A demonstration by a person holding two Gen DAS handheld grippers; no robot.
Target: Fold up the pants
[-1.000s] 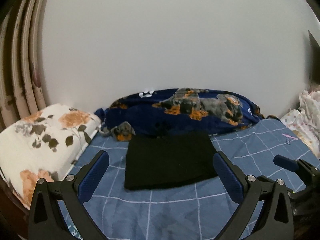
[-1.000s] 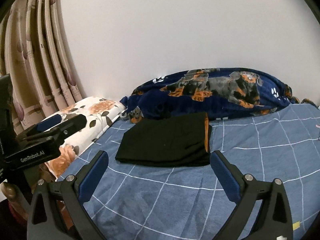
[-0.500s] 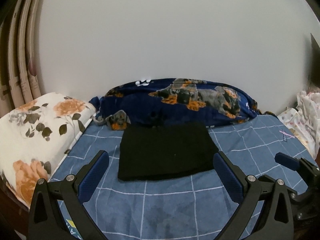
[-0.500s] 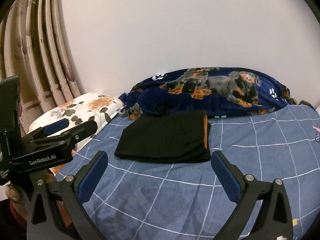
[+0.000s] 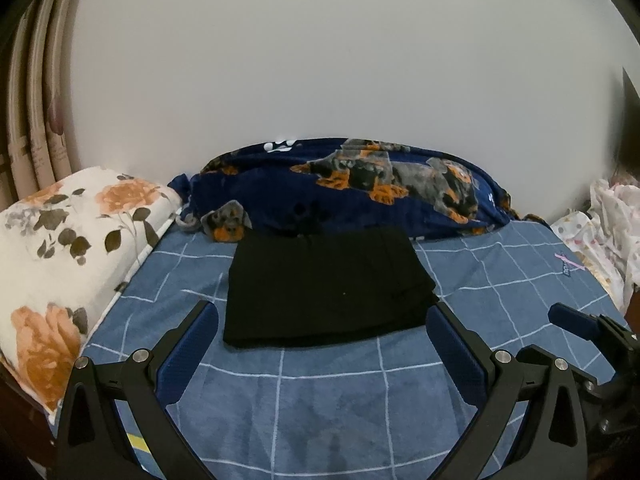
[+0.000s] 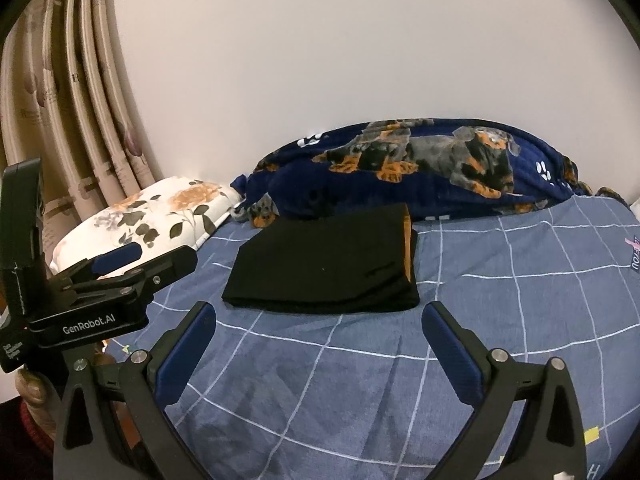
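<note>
Since the black pants already lie as a flat, compact rectangle on the blue checked bedspread, just in front of the dog-print blanket, your folding looks finished. Both tools hang back from the cloth with nothing between their fingers: your left gripper is spread wide, and your right gripper likewise, probably so the stack stays undisturbed beside the flowered pillow.

Our left wrist view looks low across the bed toward the far wall, near the sheet. Our right wrist view faces likewise from further right; both share the folded pants.
</note>
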